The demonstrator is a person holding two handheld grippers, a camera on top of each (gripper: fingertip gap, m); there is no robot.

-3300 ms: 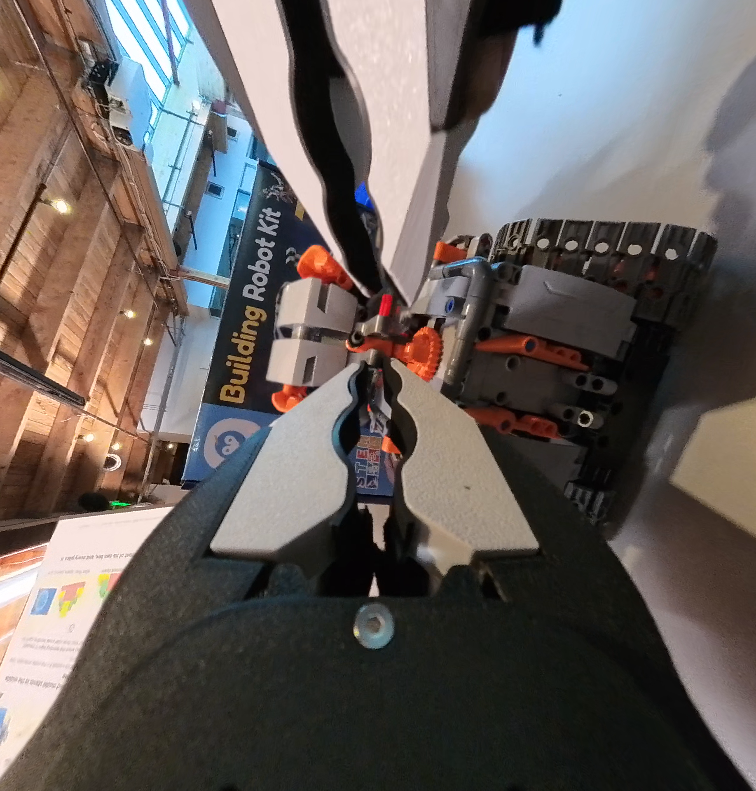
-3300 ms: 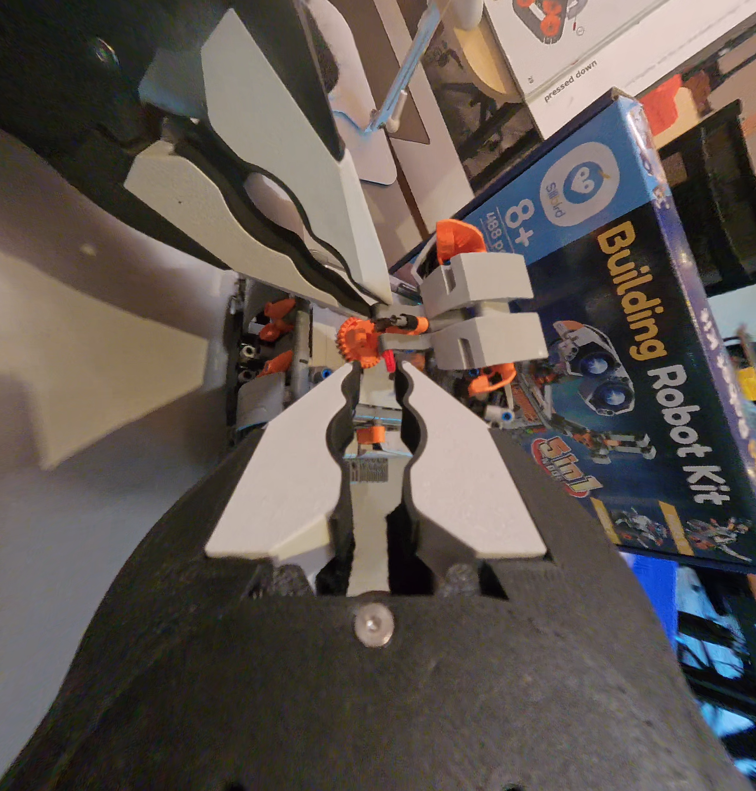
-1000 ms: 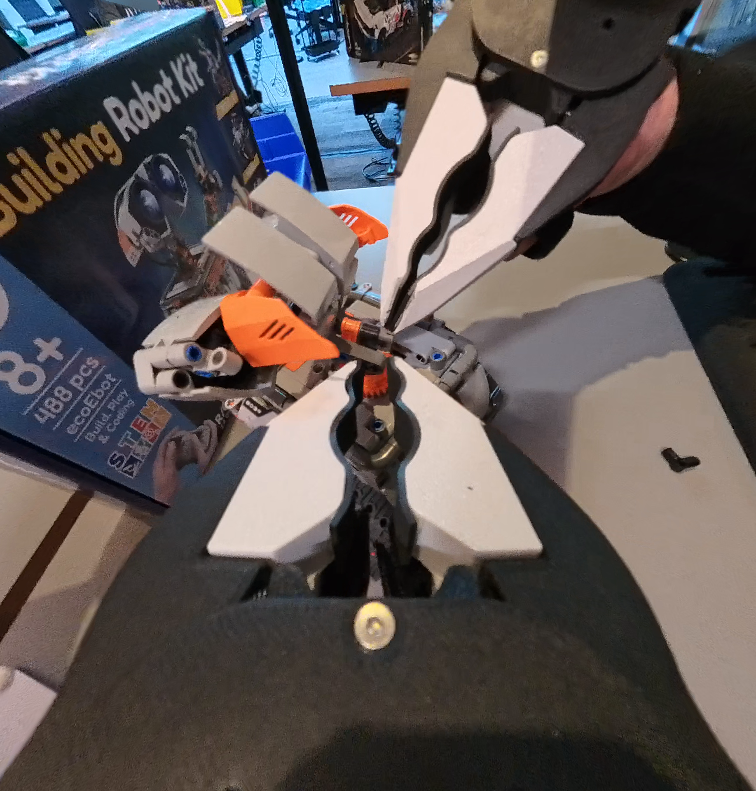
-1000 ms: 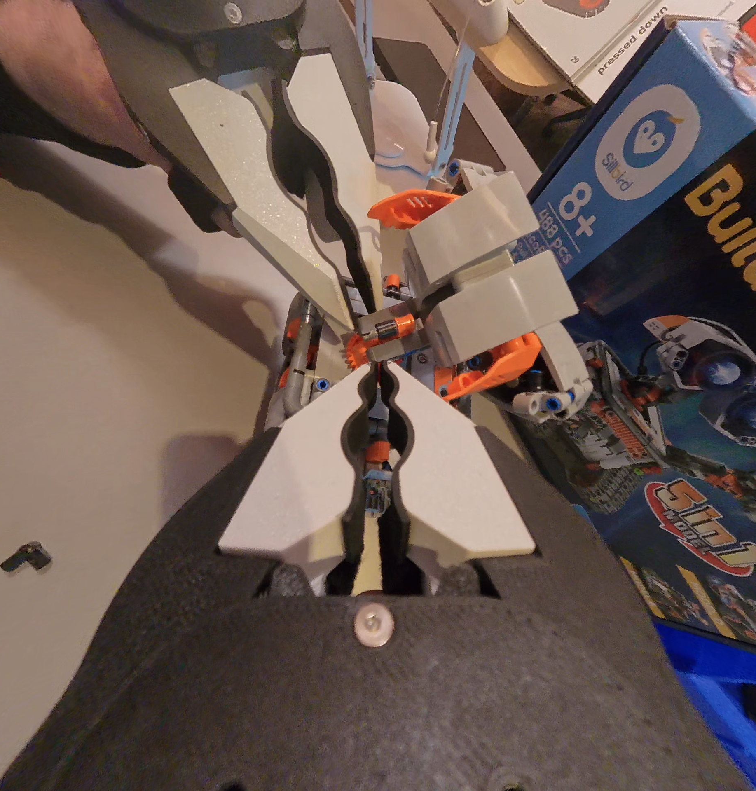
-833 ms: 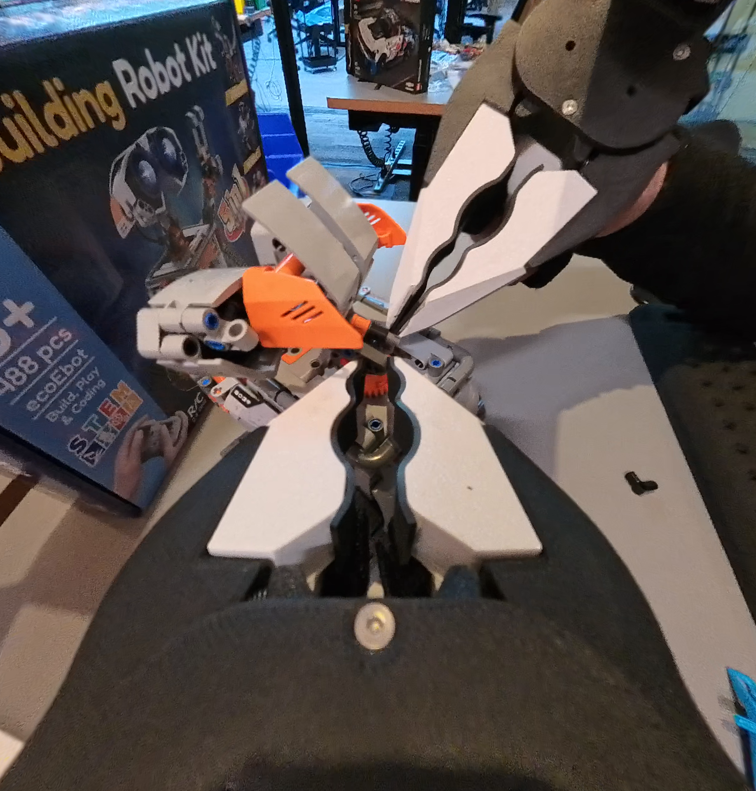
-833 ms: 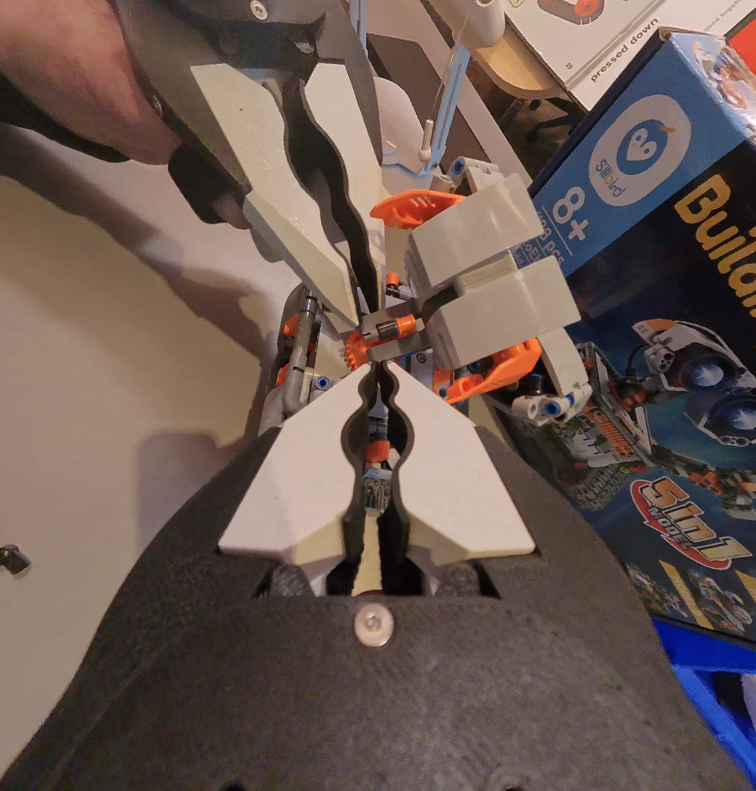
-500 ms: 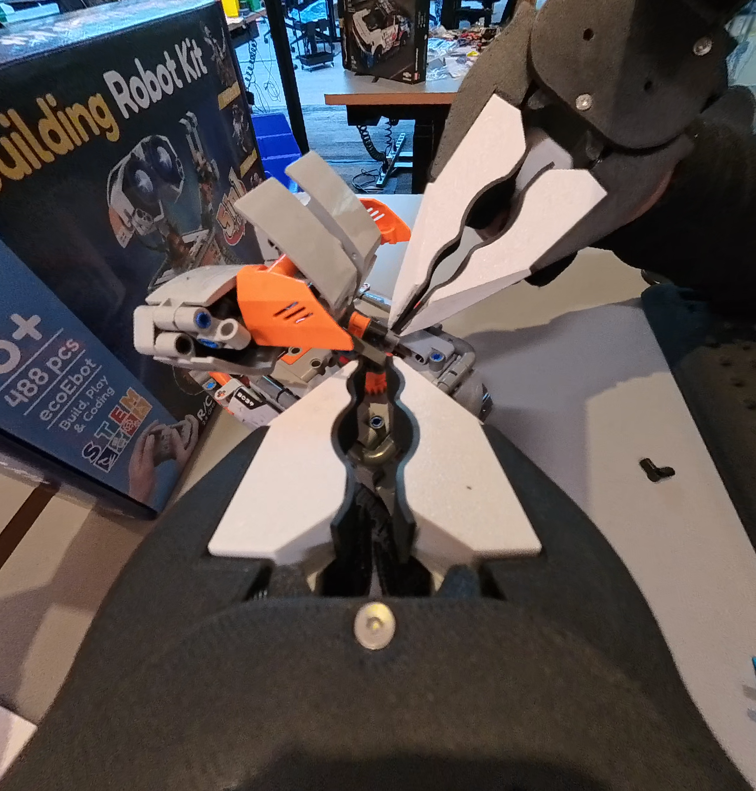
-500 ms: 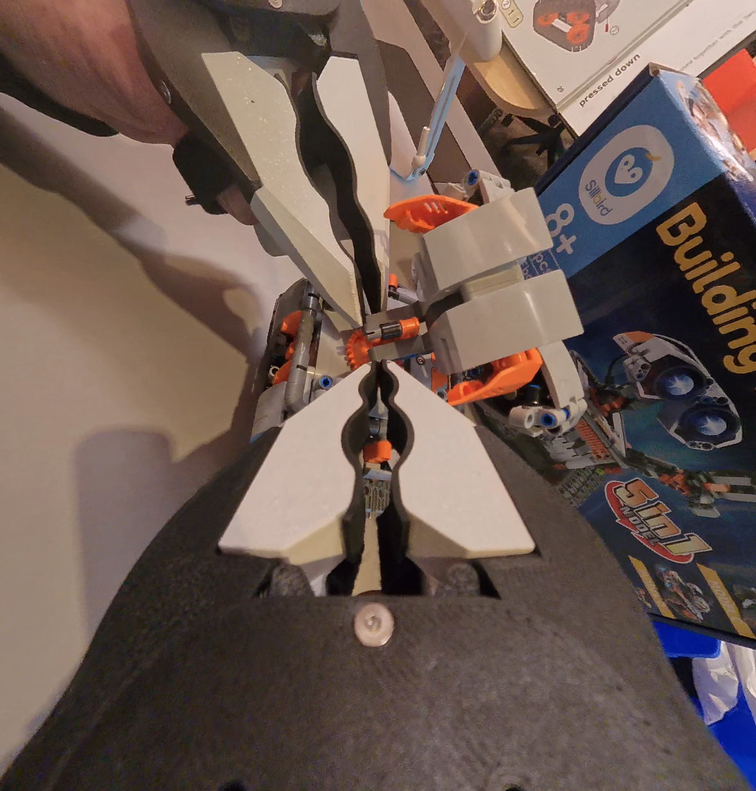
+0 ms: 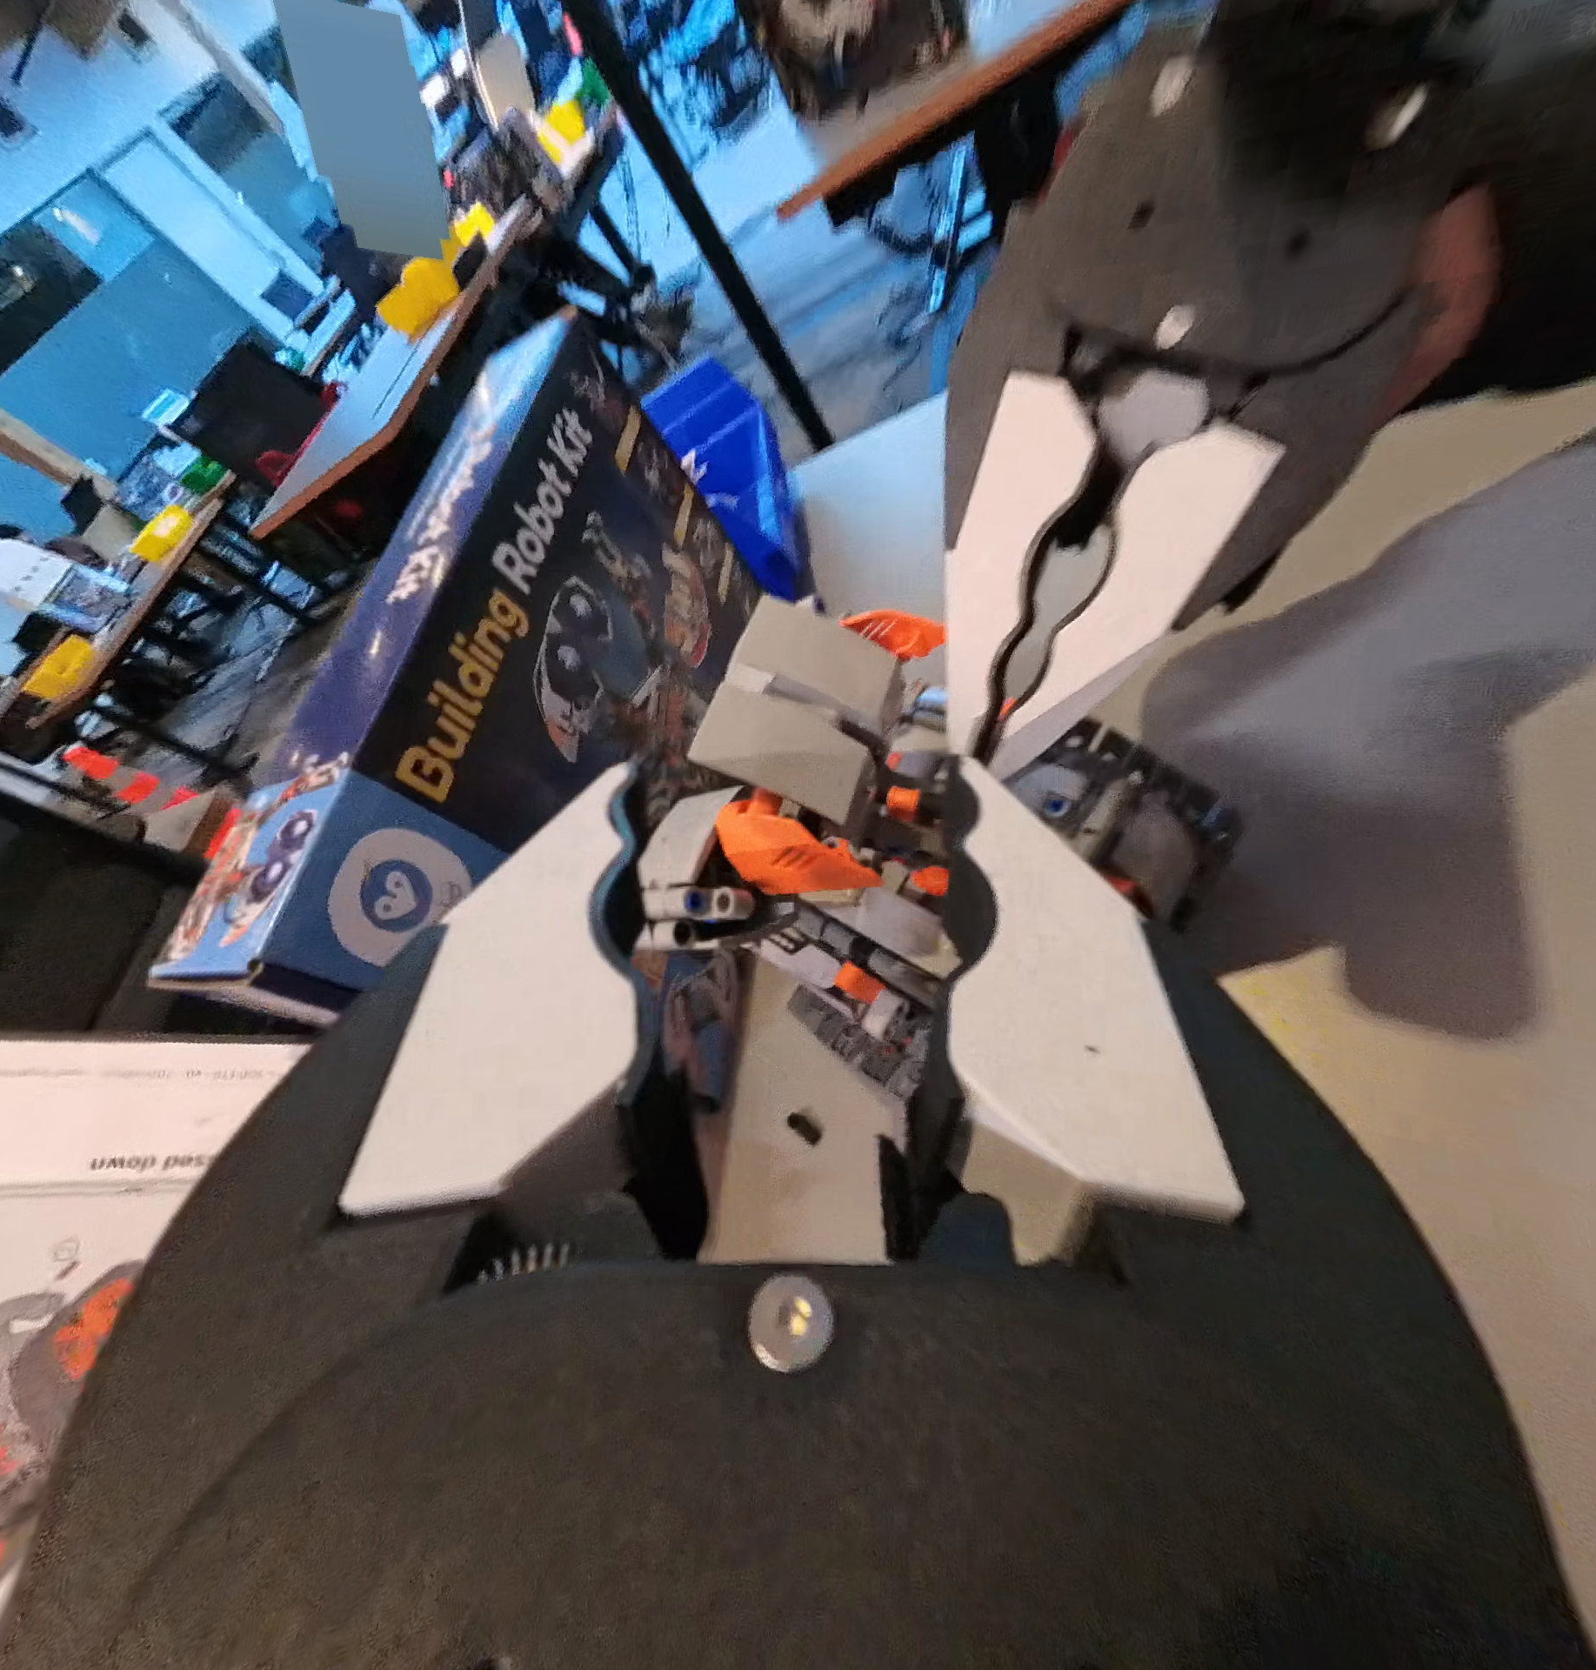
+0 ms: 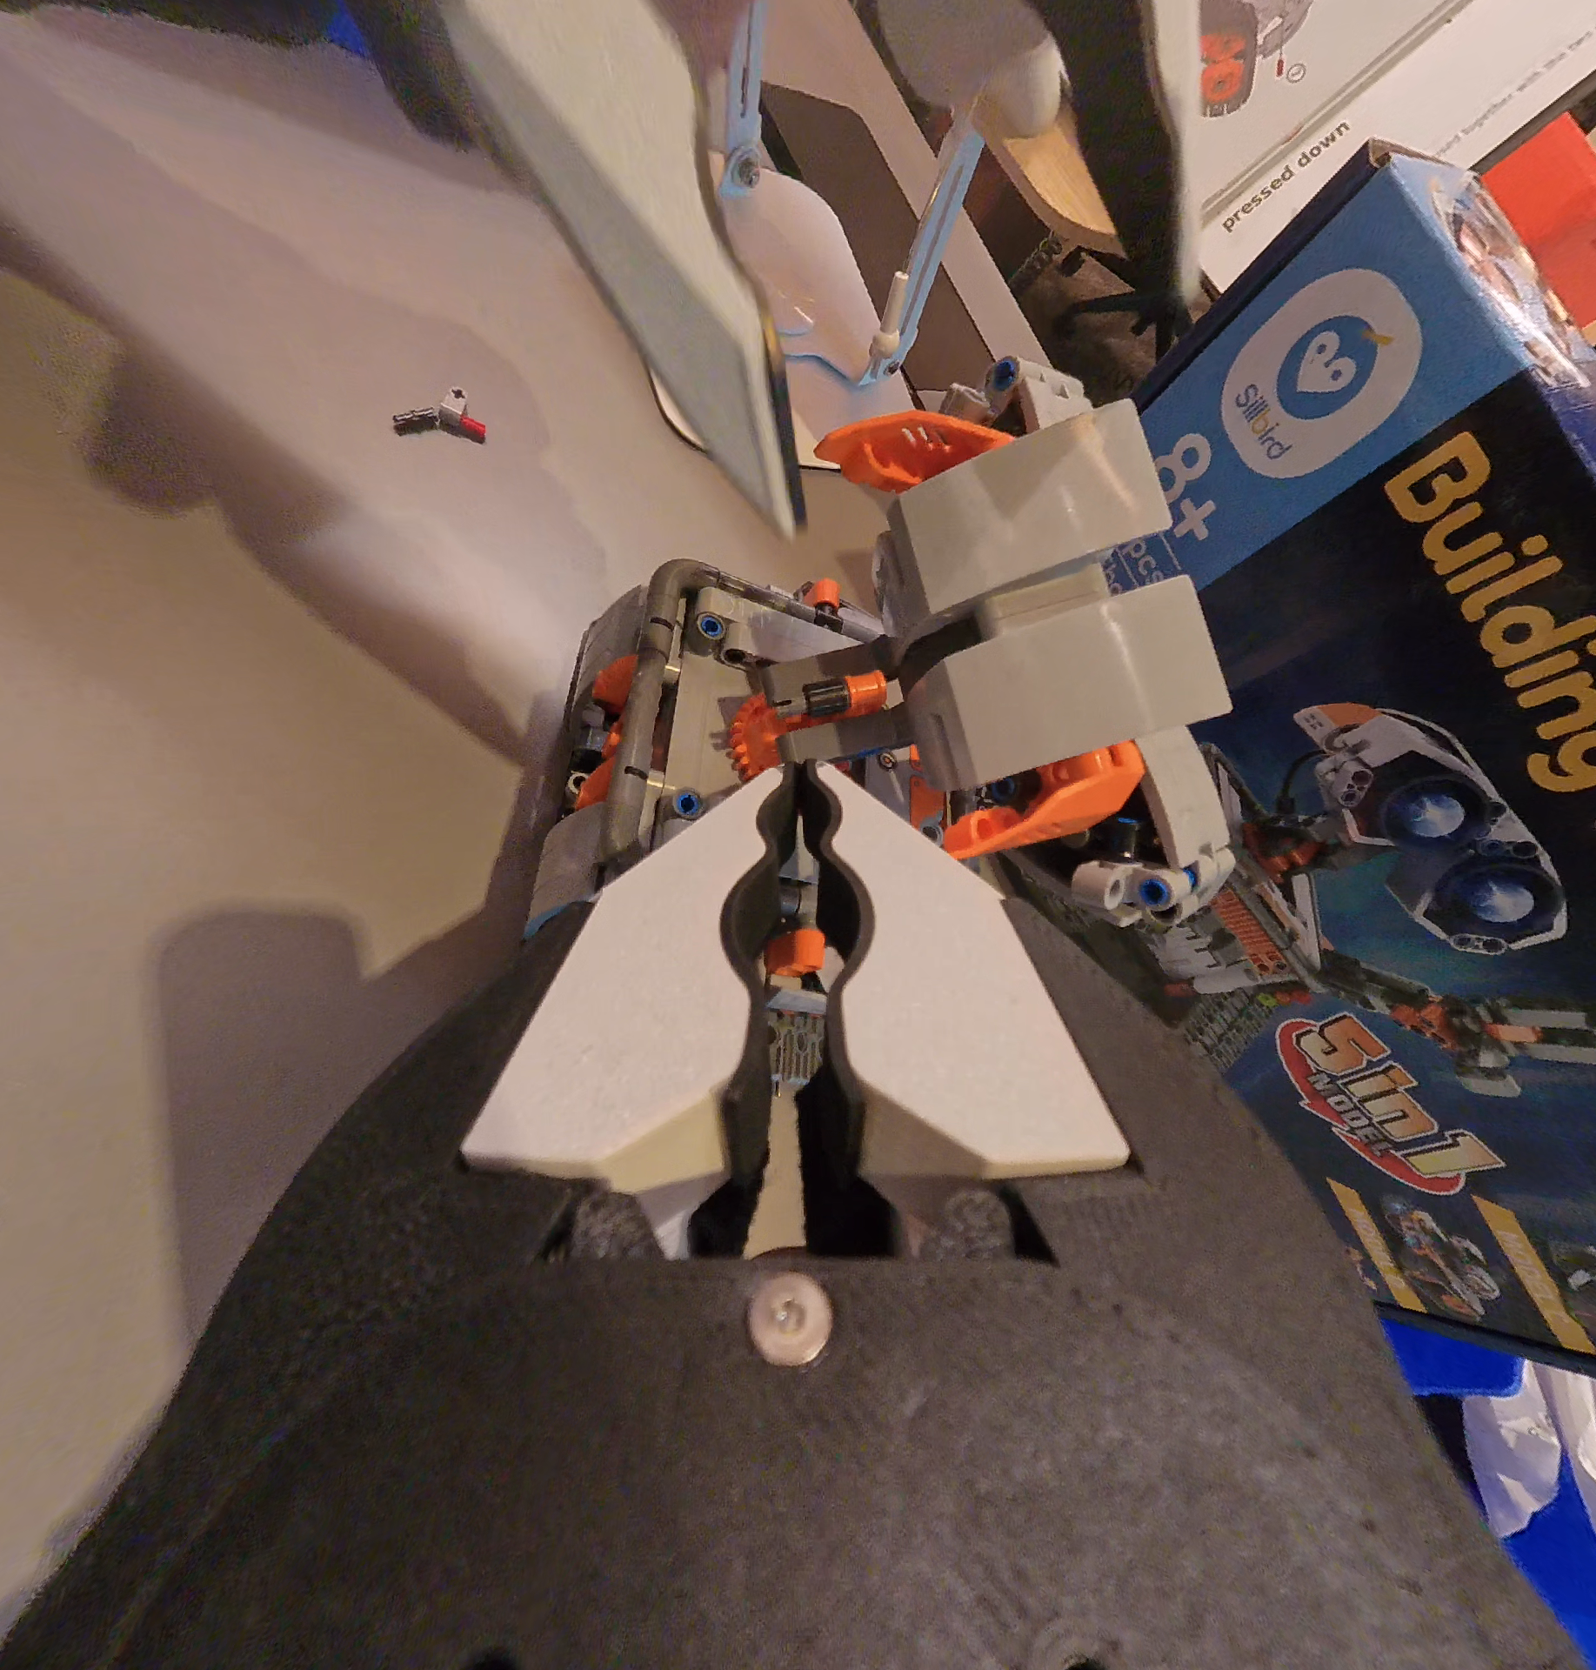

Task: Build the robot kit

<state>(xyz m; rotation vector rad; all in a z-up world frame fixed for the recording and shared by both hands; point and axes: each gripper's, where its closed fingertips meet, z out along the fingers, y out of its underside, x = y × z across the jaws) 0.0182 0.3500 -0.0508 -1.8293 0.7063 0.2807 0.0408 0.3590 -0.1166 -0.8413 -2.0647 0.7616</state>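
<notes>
**Brick-built robot model gripped on a white table**

A white table (image 10: 234, 723) is seen in a workshop, with a blue kit box (image 10: 1408, 723) standing to the right in the right wrist view and a printed instruction sheet (image 9: 80, 1175) near left in the left wrist view. A grey and orange brick-built robot model (image 10: 1002, 651) is set just beside the box, its tracked base on the table and its two grey blocks raised toward the box.

The right gripper (image 10: 798, 768) is closed to a narrow gap on a thin grey beam of the model, beside an orange gear (image 10: 751, 736). The left gripper (image 9: 789, 786) is spread wide and holds nothing; the model's orange panel (image 9: 785, 854) is framed between its fingers. A small loose connector piece (image 10: 441, 417) lies well apart on the table, far left.
</notes>
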